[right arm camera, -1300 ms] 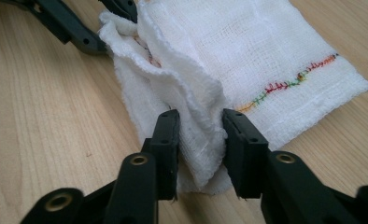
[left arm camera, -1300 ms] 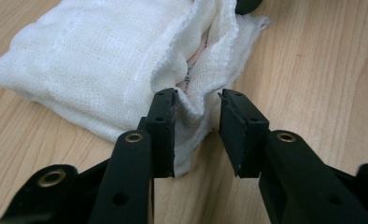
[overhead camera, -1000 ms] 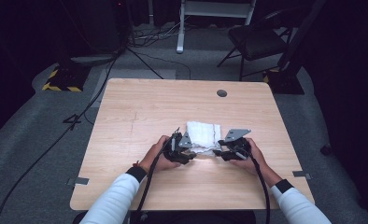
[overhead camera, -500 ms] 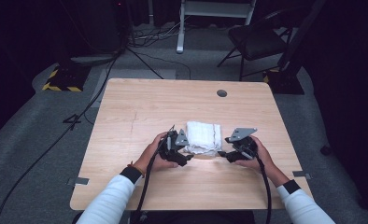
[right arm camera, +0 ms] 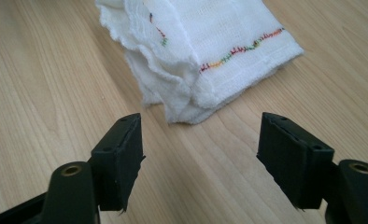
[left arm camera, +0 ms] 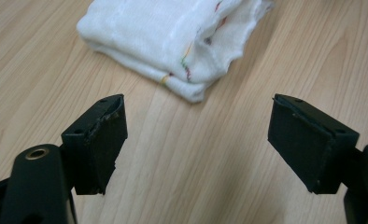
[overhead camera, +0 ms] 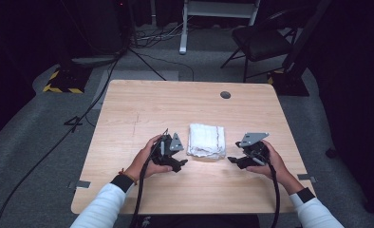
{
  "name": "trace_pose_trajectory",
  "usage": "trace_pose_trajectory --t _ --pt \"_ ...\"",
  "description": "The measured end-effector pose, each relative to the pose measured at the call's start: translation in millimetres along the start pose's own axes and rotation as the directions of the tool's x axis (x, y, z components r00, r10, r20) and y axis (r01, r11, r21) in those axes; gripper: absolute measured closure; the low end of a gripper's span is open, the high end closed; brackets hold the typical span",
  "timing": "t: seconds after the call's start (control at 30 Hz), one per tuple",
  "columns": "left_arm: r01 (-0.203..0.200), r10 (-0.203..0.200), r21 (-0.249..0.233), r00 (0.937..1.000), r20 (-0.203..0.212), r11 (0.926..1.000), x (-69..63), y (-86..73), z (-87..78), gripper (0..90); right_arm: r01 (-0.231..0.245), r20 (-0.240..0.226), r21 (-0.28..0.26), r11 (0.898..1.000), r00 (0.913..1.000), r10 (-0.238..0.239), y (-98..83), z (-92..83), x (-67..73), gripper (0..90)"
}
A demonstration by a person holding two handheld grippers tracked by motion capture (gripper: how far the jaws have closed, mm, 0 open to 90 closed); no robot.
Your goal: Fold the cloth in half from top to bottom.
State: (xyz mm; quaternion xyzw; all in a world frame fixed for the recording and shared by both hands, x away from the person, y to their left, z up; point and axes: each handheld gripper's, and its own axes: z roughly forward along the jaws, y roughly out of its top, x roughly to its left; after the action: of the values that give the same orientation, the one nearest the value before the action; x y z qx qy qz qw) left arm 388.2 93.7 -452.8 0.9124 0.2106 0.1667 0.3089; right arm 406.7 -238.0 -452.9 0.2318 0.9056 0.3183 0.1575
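White cloth (overhead camera: 205, 139) folded, flat (coloured stitching), mid-table.

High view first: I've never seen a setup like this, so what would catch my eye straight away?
Probably the folded white cloth with its multicoloured stitching, lying alone near the middle of the pale wooden table. Next, the black left gripper and right gripper, one in each hand, flanking the cloth. Their jaws have just been opening and now stand wide apart, with nothing between them.
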Motion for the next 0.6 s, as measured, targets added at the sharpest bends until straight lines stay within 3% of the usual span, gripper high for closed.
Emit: trace_pose_trajectory --t 0.23,0.6 --pt "0.008 -0.006 0.039 0.9987 -0.051 0.9992 -0.2 -17.4 -12.4 20.2 0.012 0.030 0.011 1.000 0.9995 -0.013 -4.5 -10.0 0.6 31.4" --pt "0.002 0.004 0.049 0.9928 -0.120 0.9988 -5.7 -39.1 -34.2 20.2 0.001 0.063 0.026 1.000 0.9980 -0.003 -21.1 -24.5 0.3 31.4"
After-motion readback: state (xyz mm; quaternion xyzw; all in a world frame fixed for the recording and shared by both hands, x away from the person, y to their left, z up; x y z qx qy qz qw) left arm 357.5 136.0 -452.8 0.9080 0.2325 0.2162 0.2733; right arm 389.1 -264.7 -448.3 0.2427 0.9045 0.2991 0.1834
